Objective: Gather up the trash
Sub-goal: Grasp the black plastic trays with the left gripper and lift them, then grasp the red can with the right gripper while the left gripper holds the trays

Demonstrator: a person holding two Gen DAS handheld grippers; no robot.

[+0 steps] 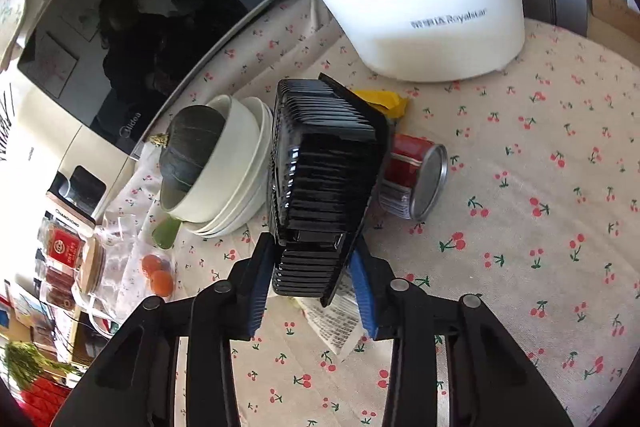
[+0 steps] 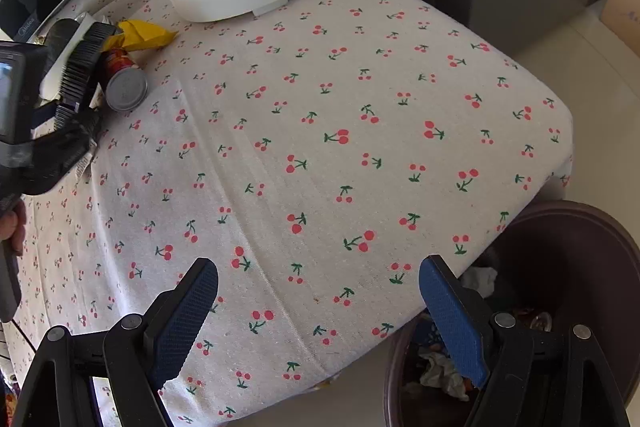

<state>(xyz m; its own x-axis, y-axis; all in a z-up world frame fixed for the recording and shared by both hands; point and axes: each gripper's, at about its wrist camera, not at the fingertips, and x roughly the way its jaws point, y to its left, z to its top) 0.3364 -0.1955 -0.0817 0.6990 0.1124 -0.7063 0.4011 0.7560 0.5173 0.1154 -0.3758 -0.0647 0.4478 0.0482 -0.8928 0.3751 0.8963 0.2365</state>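
My left gripper [image 1: 312, 287] is shut on a black ribbed plastic tray [image 1: 324, 163], its blue pads pressing on the tray's narrow near end. The tray stands tilted up on end over the cherry-print tablecloth [image 1: 520, 227]. Behind it a red can [image 1: 416, 175] lies on its side, with a yellow wrapper [image 1: 384, 101] beyond and a printed paper [image 1: 332, 323] under the tray. The right wrist view shows the same tray [image 2: 82, 67], can [image 2: 124, 83] and wrapper [image 2: 140, 35] at far left. My right gripper [image 2: 316, 279] is open and holds nothing, over the table's near edge.
A brown trash bin [image 2: 580, 247] with crumpled litter inside stands below the table corner at lower right. A white electric pot [image 1: 420, 7] sits at the back. Stacked white bowls [image 1: 240, 163], a dark squash [image 1: 192, 143] and oranges [image 1: 158, 273] crowd the left, by a microwave [image 1: 120, 47].
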